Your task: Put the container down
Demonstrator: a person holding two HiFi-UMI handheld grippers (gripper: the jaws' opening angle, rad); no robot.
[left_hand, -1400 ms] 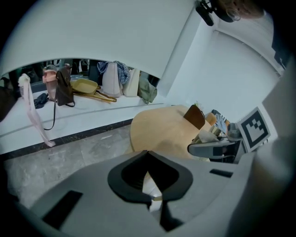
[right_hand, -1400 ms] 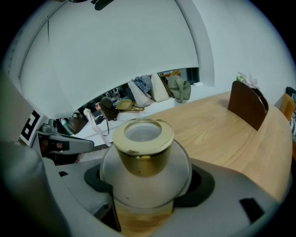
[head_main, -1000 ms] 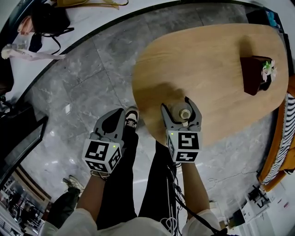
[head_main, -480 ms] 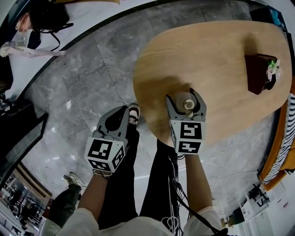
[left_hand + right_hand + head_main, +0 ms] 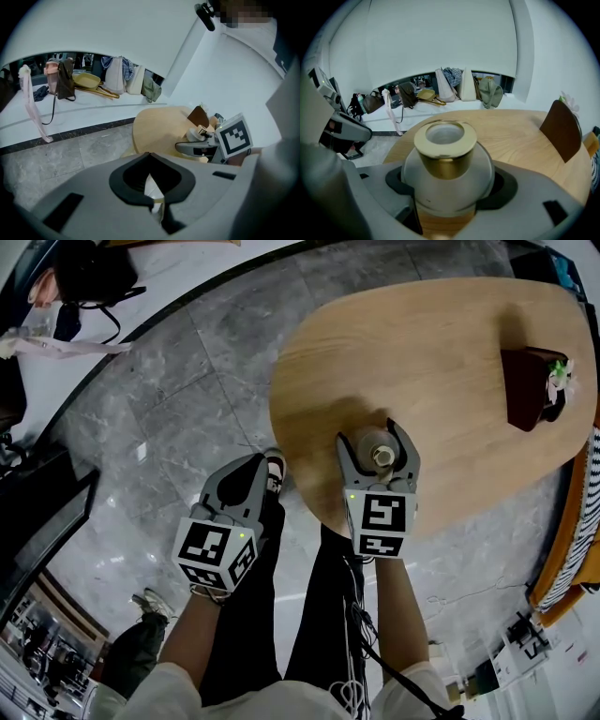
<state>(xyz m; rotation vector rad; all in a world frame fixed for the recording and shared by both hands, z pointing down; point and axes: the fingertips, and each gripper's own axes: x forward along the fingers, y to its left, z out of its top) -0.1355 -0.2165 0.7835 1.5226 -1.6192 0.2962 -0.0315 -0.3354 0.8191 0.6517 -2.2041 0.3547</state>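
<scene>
Frosted glass with a gold cap: that is the container (image 5: 446, 161), and your right gripper (image 5: 373, 435) pinches it round its rounded body, one jaw on each side. The right gripper view shows the cap upright and the pale body filling the gap between the dark pads. Wood grain shows directly beneath the base, but whether the base touches the wood cannot be told from these pictures.

From your head camera, the container is above the oval wooden table (image 5: 450, 334), close to its rim at about 7 o'clock on the tabletop. A dark brown box (image 5: 525, 390) with a small white and green sprig at its side stands near the rim at about 3 o'clock, well apart from the container.

Your left gripper (image 5: 251, 467) sits at about 8 o'clock from the right one, off the table and above the grey stone floor (image 5: 178, 399), just beside your shoe (image 5: 272, 474). Its jaws are pressed together with nothing between them; only a thin sliver of light shows at the seam.

Bags (image 5: 457, 86) line a white ledge at 12 o'clock in the right gripper view, beyond the table.
</scene>
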